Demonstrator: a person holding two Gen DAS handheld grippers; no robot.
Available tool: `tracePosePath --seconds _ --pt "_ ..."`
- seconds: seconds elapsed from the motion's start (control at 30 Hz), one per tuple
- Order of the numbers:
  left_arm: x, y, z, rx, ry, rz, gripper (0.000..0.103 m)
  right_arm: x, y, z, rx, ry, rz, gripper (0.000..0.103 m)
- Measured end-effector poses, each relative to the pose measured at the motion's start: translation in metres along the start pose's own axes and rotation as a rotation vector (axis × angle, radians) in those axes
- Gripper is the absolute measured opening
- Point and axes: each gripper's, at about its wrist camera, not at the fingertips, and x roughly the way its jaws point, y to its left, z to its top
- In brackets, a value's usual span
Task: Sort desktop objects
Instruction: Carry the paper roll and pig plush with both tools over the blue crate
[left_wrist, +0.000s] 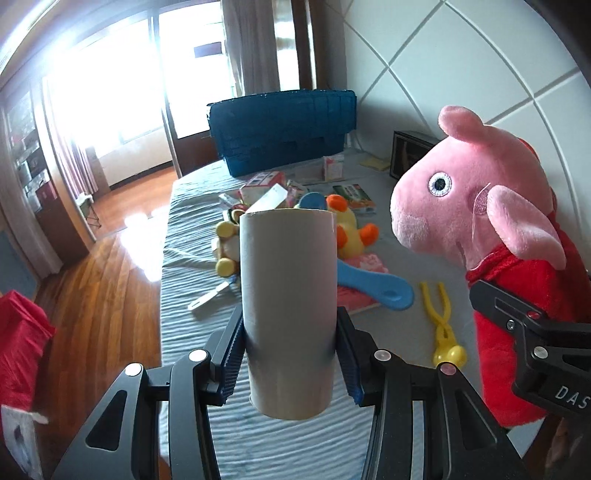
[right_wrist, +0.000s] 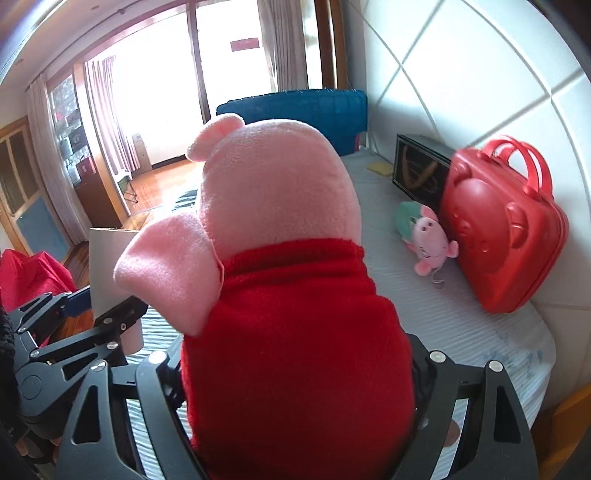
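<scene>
Grey cardboard, smooth and matte, forms the plain tube (left_wrist: 288, 314) that the left gripper (left_wrist: 290, 358) pinches upright between its two ribbed blue pads (left_wrist: 231, 363), above the pale ridged cloth covering the table (left_wrist: 192, 295). Beside it, the right gripper (right_wrist: 295, 384) clamps the fuzzy red body of a pink plush pig (right_wrist: 280, 258); its black fingers press into the fleece on both sides, and the toy's round snout faces the tube.

On the cloth behind the tube lies a heap of toys: one yellow plush duck (left_wrist: 351, 229) with orange feet, one blue plastic scoop (left_wrist: 380, 288) resting on a pink book (left_wrist: 362, 280), one yellow plastic tong (left_wrist: 445, 332) with two thin prongs, a small yellow stuffed animal (left_wrist: 225, 247), and one white marker (left_wrist: 210, 295) lying flat. Several printed cards and boxes sit farther back, too jumbled to count. One blue ribbed crate (left_wrist: 284, 129) stands at the far end.

Against the white tiled wall stands one glossy red hard case (right_wrist: 506, 229) with two looped handles and an embossed bear face. One small pink pig doll (right_wrist: 428, 240) in green leans on it, and one black box (right_wrist: 421, 173) sits just behind.
</scene>
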Motion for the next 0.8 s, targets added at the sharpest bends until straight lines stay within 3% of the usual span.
tracePosePath --seconds 0.17,0.33,0.47,0.7,0.8 --pt "-0.025 0.067 -0.012 0.07 -0.044 -0.08 0.045 -0.02 0.076 -0.015 0.057 -0.014 -0.084 0.084" --pt "-0.033 0.099 -0.017 0.099 -0.026 -0.151 0.045 -0.039 0.12 -0.021 0.092 0.002 -0.148 0.084" --pt "-0.024 0.104 -0.016 0.114 0.005 -0.204 0.045 -0.034 0.126 -0.026 0.112 0.03 -0.184 0.084" --pt "0.022 0.082 -0.021 0.203 0.131 -0.274 0.045 -0.01 0.12 -0.045 0.186 0.124 -0.254 0.084" --pt "0.044 0.079 -0.012 0.244 0.165 -0.353 0.045 0.006 0.12 -0.04 0.216 0.148 -0.309 0.084"
